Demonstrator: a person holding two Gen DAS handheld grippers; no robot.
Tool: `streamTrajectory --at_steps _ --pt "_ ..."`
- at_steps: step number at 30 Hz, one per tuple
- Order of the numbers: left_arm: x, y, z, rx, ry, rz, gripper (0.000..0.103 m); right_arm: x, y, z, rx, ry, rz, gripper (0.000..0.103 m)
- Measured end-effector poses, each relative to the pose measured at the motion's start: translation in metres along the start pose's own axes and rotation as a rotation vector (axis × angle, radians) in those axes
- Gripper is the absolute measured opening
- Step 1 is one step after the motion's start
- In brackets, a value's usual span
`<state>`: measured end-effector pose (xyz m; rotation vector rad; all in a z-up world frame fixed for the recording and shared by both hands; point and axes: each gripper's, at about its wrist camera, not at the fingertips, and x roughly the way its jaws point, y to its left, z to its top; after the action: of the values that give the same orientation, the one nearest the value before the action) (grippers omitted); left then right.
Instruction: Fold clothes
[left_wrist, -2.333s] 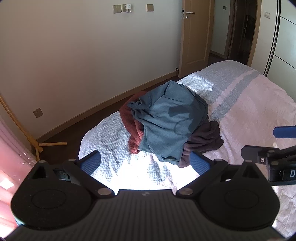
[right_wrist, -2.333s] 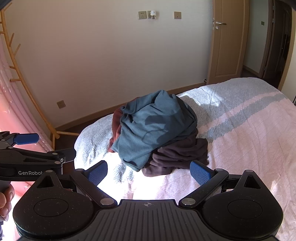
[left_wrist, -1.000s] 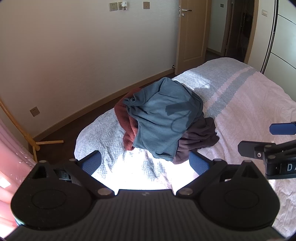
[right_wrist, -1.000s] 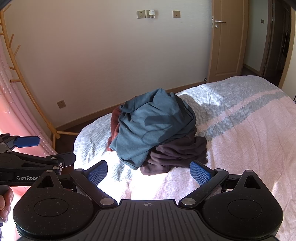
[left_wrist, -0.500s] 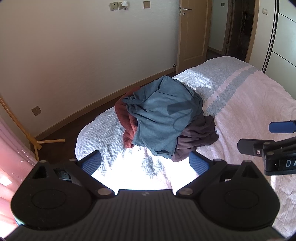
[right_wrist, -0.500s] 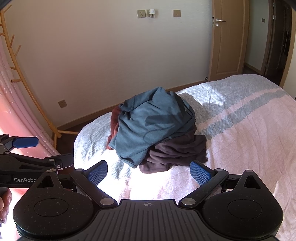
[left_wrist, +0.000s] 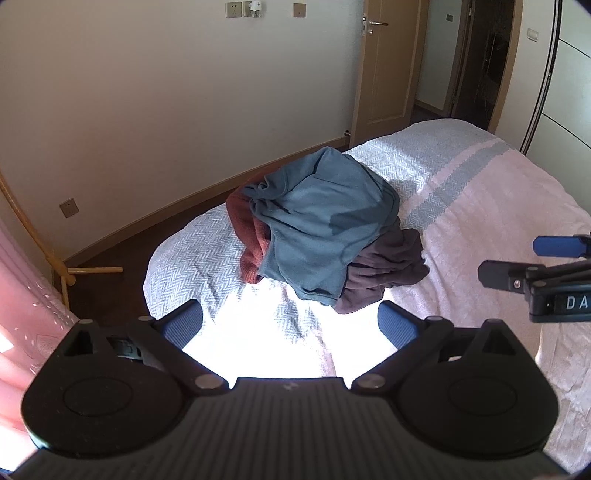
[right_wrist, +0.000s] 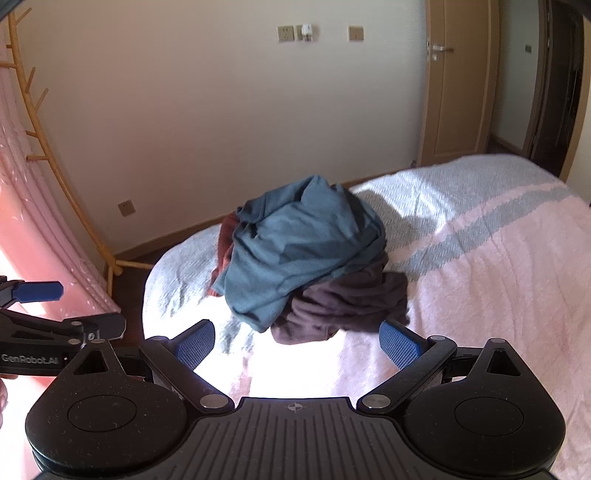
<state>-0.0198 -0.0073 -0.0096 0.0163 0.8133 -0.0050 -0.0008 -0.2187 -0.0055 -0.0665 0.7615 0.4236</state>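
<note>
A heap of clothes lies on the bed: a teal garment (left_wrist: 317, 221) (right_wrist: 295, 243) on top, a rust-red one (left_wrist: 251, 240) (right_wrist: 223, 243) under its left side, a dark brown one (left_wrist: 384, 269) (right_wrist: 343, 306) under its right. My left gripper (left_wrist: 290, 326) is open and empty, held above the bed short of the heap. My right gripper (right_wrist: 297, 345) is open and empty too, just short of the brown garment. Each gripper shows at the edge of the other's view.
The bed (left_wrist: 480, 192) (right_wrist: 498, 258) has a pink and grey-blue cover, with a bright sun patch near me. A wooden rack (right_wrist: 55, 166) and pink curtain (right_wrist: 22, 221) stand at the left. A wall and a door (right_wrist: 454, 92) are beyond.
Both grippers have drifted slightly; the heap sits a little farther off and more central in the views. The clothes have not moved. Both grippers stay open.
</note>
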Motion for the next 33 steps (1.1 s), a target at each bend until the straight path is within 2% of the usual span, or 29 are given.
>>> streamTrajectory --at_steps 4,11,16,20,22,25,26,27,28,30,31,33 --pt "0.028 0.005 0.014 0.087 -0.005 0.002 0.100 0.007 -0.009 0.007 -0.003 -0.044 -0.065 0.098" --pt "0.121 0.016 0.064 0.305 -0.041 -0.073 0.100 0.052 -0.036 0.029 0.058 -0.077 -0.211 0.098" --pt "0.211 0.028 0.111 0.455 -0.043 -0.125 0.099 0.109 -0.060 0.052 0.112 -0.008 -0.143 0.098" --pt "0.287 0.034 0.136 0.599 -0.015 -0.159 0.097 0.174 -0.063 0.069 0.083 0.065 -0.108 0.098" --pt "0.322 0.037 0.140 0.658 -0.004 -0.176 0.089 0.209 -0.065 0.075 0.068 0.084 -0.098 0.098" --pt "0.364 0.039 0.141 0.730 0.032 -0.217 0.070 0.259 -0.070 0.081 0.054 0.109 -0.079 0.095" --pt "0.375 0.040 0.140 0.750 0.044 -0.228 0.060 0.275 -0.072 0.083 0.052 0.116 -0.070 0.092" --pt "0.383 0.041 0.140 0.763 0.052 -0.238 0.052 0.291 -0.074 0.086 0.052 0.123 -0.058 0.082" --pt "0.389 0.042 0.141 0.769 0.058 -0.250 0.040 0.306 -0.076 0.088 0.054 0.131 -0.048 0.076" --pt "0.391 0.044 0.144 0.756 0.064 -0.264 0.028 0.330 -0.079 0.093 0.062 0.146 -0.030 0.076" --pt "0.385 0.046 0.146 0.746 0.047 -0.274 0.013 0.340 -0.082 0.094 0.075 0.158 -0.011 0.075" --pt "0.366 0.051 0.152 0.723 -0.010 -0.301 0.010 0.354 -0.087 0.096 0.112 0.191 0.020 0.073"
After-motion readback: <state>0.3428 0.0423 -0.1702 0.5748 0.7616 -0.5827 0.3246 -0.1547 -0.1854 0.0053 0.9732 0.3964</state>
